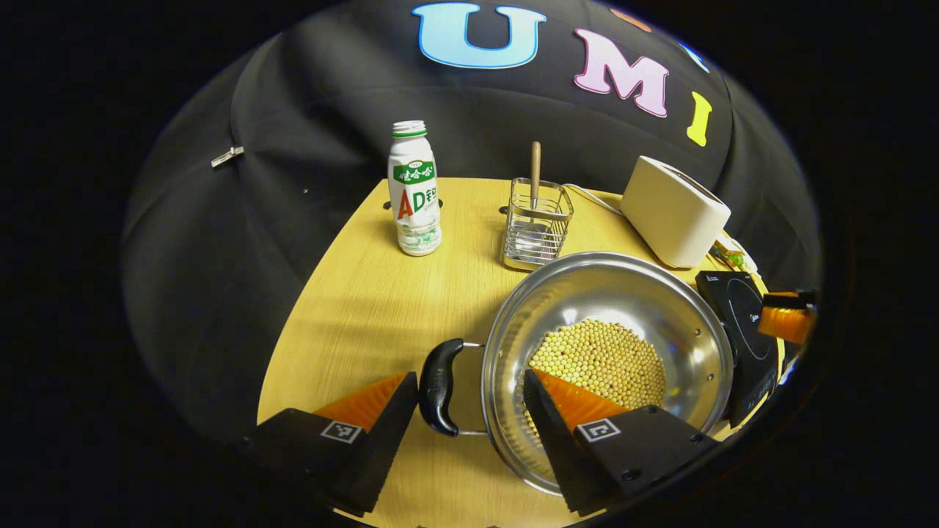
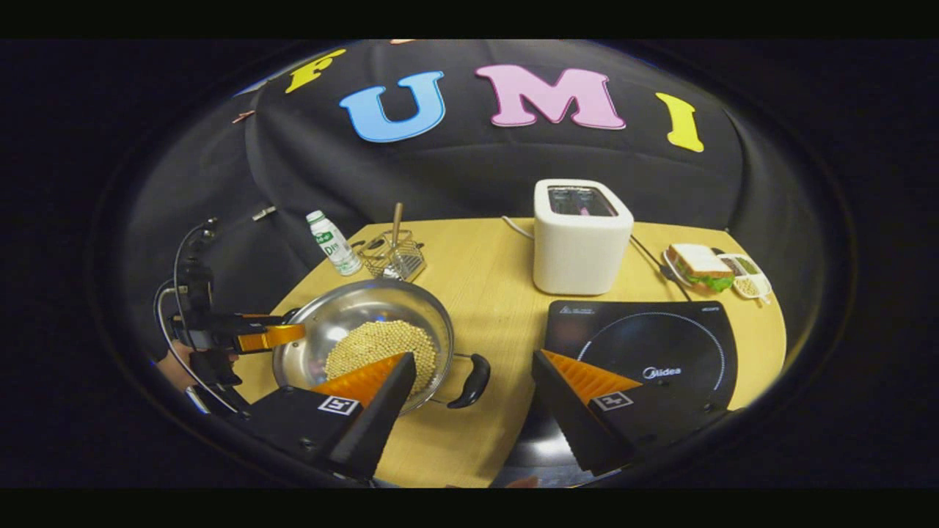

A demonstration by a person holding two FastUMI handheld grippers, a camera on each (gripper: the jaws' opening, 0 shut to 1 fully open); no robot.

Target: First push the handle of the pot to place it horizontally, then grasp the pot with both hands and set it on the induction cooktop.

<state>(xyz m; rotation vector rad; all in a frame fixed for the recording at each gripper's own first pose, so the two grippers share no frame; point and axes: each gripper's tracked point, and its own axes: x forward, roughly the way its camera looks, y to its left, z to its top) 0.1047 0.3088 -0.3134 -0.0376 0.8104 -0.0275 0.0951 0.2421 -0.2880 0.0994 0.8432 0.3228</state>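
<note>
Left tool gaping, straddling shiny steel bean-filled pot's black handle; right tool gaping astride opposite handle.

Polished metal pot with glossy plastic handle; matt wood-grain table; glossy glass-like cooktop at three o'clock.

L gripper open, fingers wide apart, nothing between pads. R gripper open too, fingers spread, low over near edge. Hand holds L gripper at far left.
</note>
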